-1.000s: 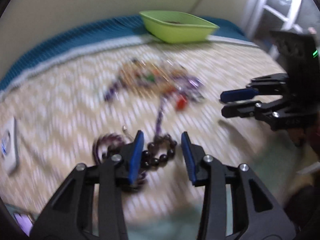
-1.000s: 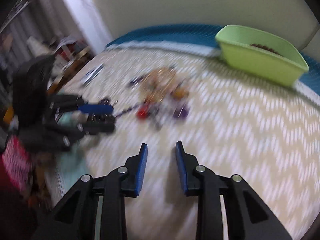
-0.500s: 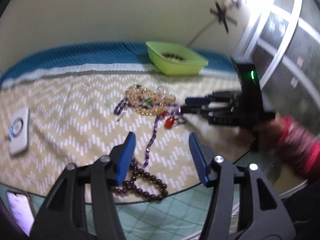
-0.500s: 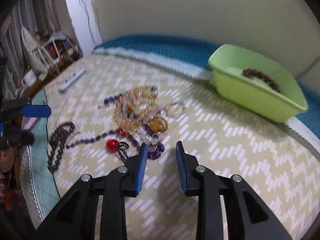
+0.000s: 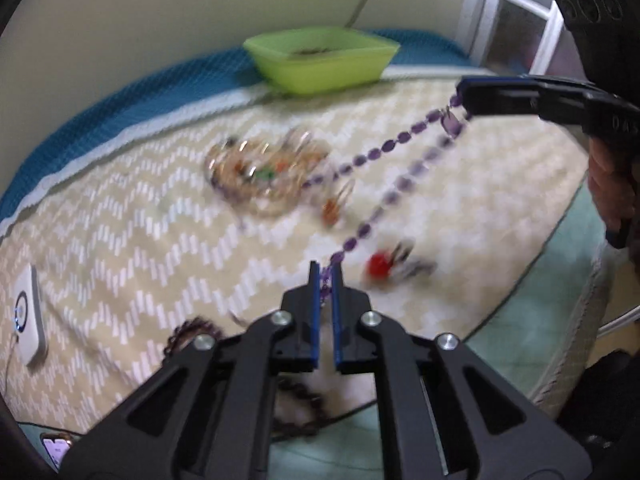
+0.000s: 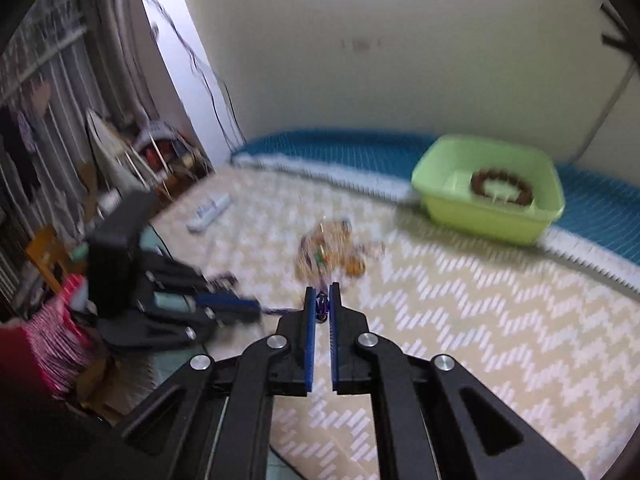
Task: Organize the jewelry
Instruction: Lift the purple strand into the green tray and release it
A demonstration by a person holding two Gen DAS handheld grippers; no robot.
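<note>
- The left gripper (image 5: 326, 276), black with blue pads, is closed on one end of the purple bead necklace (image 5: 390, 196).
- The right gripper (image 6: 321, 306) is closed on the other part of this necklace, near its purple pendant (image 5: 451, 123); the beads hang lifted between both grippers.
- One strand goes down into the tangled pile of golden and coloured jewelry (image 5: 266, 176) on the beige zigzag cloth (image 5: 120, 240).
- A red bead piece (image 5: 380, 266) lies just beside the left gripper.
- The lime green plastic tub (image 6: 488, 194) stands far behind, with a brown bead bracelet (image 6: 502, 188) inside.
- A dark bead bracelet (image 5: 192, 330) lies near the cloth edge.
</note>
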